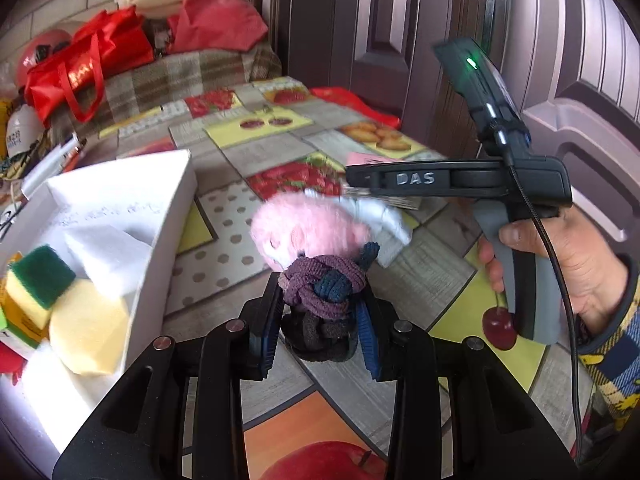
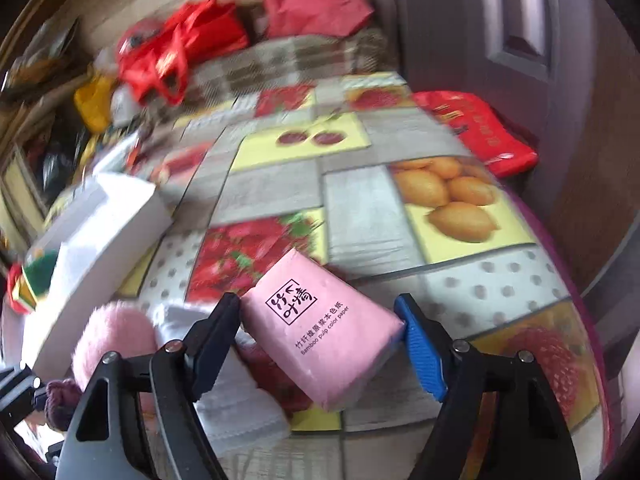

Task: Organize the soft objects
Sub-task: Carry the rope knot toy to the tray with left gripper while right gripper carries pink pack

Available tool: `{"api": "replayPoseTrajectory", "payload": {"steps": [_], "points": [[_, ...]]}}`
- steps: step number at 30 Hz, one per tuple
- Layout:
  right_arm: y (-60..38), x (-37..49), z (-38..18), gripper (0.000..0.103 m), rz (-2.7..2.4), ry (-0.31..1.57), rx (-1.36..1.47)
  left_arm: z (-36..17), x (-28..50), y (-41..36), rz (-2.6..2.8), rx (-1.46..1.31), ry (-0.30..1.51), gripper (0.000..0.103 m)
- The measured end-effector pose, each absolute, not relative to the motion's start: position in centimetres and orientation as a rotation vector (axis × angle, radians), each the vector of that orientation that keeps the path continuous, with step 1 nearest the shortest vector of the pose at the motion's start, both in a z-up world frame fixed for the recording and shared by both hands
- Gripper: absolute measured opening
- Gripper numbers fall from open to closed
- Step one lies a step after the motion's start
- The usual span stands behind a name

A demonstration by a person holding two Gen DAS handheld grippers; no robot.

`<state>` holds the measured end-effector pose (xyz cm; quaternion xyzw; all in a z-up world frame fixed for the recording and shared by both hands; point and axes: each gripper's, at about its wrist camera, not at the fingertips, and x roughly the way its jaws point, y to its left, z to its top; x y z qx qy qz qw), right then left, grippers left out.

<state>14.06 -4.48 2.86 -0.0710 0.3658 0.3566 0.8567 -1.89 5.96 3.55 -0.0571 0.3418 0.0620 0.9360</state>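
My left gripper (image 1: 320, 316) is shut on a knotted bundle of purple, blue and black hair ties (image 1: 324, 292), held just above the table. Behind it lie a pink fluffy pompom (image 1: 308, 228) and a white folded cloth (image 1: 380, 220). My right gripper (image 2: 322, 332) is shut on a pink tissue pack (image 2: 320, 328) with dark print, held above the table; the gripper also shows in the left wrist view (image 1: 360, 180). The pompom (image 2: 116, 336) and cloth (image 2: 236, 408) lie at its lower left. A white box (image 1: 160, 216) at left holds sponges (image 1: 60, 296).
The table has a fruit-print cover (image 2: 360, 208). Red bags (image 1: 80, 68) and a plaid cushion (image 1: 180, 72) sit at the back. A red packet (image 2: 480, 132) lies by the dark door at right. A pen (image 1: 52, 160) lies behind the box. The white box also shows in the right wrist view (image 2: 100, 232).
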Motion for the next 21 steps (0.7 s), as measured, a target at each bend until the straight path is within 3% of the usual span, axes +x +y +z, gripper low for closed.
{"api": "replayPoseTrajectory", "payload": {"steps": [11, 21], "points": [[-13.7, 10.9, 4.8, 0.079, 0.7, 0.54, 0.265, 5.5, -4.7, 6.0, 0.165, -0.096, 0.519, 0.033], [-12.8, 6.8, 5.3, 0.079, 0.746, 0.477, 0.344, 6.0, -5.5, 5.6, 0.189, -0.065, 0.462, 0.033]]}}
